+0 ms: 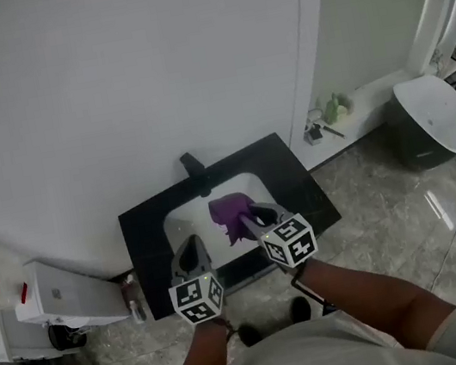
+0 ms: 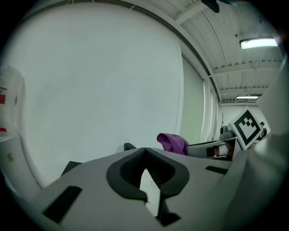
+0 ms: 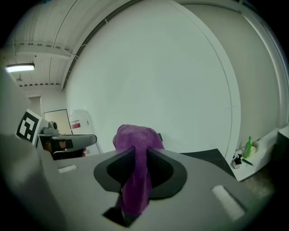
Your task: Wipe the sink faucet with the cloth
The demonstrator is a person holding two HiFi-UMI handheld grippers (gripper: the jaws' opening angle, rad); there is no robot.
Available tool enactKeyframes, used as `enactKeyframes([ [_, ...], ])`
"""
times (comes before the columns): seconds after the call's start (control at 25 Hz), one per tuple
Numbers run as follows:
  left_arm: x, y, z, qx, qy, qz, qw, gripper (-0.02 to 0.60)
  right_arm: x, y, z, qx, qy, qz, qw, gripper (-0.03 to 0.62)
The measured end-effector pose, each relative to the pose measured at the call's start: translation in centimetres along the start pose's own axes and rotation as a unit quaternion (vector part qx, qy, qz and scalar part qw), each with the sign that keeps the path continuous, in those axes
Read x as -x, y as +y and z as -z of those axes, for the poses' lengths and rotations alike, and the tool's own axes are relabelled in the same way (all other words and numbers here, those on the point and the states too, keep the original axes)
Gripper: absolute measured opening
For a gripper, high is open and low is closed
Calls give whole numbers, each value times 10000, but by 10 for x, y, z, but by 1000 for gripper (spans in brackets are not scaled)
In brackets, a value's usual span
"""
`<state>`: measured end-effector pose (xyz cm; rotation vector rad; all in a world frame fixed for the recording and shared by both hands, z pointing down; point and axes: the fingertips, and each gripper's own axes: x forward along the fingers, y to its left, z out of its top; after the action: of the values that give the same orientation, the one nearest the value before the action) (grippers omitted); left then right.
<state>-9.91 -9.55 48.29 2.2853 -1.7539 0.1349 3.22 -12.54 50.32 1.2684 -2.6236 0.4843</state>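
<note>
A black faucet [image 1: 193, 168] stands at the back edge of a black counter [image 1: 298, 182] with a white sink basin [image 1: 185, 226]. My right gripper [image 1: 246, 212] hangs over the basin, shut on a purple cloth [image 1: 231, 212] that bunches out past its jaws towards the faucet. In the right gripper view the cloth [image 3: 137, 178] runs down between the jaws and hides most of the faucet. My left gripper [image 1: 192, 244] is held over the basin's front left, shut with nothing in it [image 2: 144, 150]. From the left gripper view the cloth [image 2: 172, 142] and the faucet [image 2: 129, 146] show ahead.
A plain white wall [image 1: 106, 85] rises right behind the counter. A white box-shaped unit [image 1: 64, 295] and a small bottle [image 1: 134, 304] stand at the left. On the right are a ledge with a green bottle [image 1: 333, 106] and a white-lidded bin [image 1: 427, 120].
</note>
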Motion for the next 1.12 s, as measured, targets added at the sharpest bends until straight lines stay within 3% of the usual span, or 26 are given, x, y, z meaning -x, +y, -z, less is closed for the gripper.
enactKeyframes([
  [1.12, 0, 6, 9, 53, 116, 35, 9999, 5, -5, 6, 2, 70, 88, -165, 9998, 80],
])
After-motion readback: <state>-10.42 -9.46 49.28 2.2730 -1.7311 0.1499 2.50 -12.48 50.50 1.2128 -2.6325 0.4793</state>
